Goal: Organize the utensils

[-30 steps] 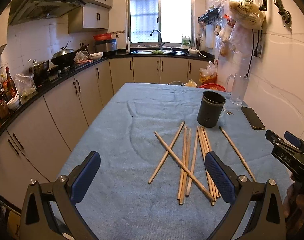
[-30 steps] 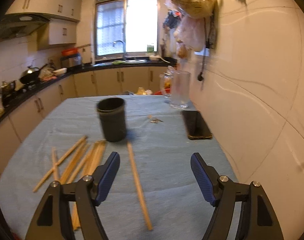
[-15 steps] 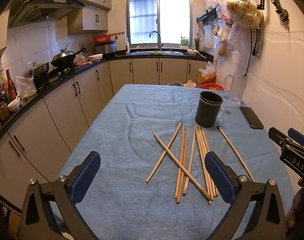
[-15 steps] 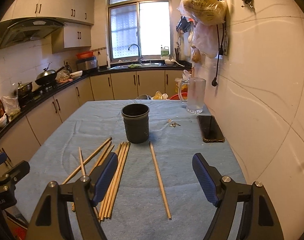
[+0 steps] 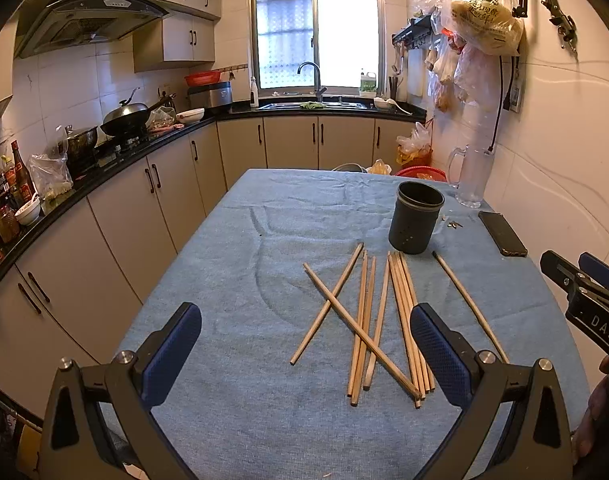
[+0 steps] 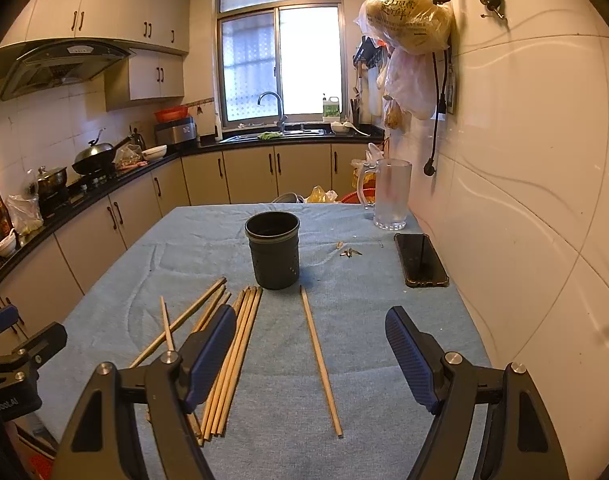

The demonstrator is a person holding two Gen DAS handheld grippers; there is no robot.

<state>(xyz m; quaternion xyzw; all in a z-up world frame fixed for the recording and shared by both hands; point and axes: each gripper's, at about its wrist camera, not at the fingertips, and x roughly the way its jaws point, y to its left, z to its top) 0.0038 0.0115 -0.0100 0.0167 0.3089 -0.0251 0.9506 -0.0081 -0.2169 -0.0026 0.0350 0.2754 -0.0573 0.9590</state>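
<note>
The blue-cloth-covered worktop fills the lower middle of both views. On it, right of centre in the left wrist view, stands a dark grey cylindrical utensil holder, upright and seemingly with nothing in it. Just below the holder lies a loose pile of light wooden chopsticks: several side by side running up and down the frame, and two crossing them at an angle. A single wooden chopstick lies apart to the right of the pile, its top end near the holder's base.

The left gripper sits at the bottom of its frame with its blue-padded fingers spread wide and holding nothing. The right gripper is likewise low in its own view, fingers spread wide and holding nothing; the single chopstick shows between them on the cloth.

At the right edge of the worktop lie a black smartphone and, above it in the frame, a clear glass mug by the wall.
</note>
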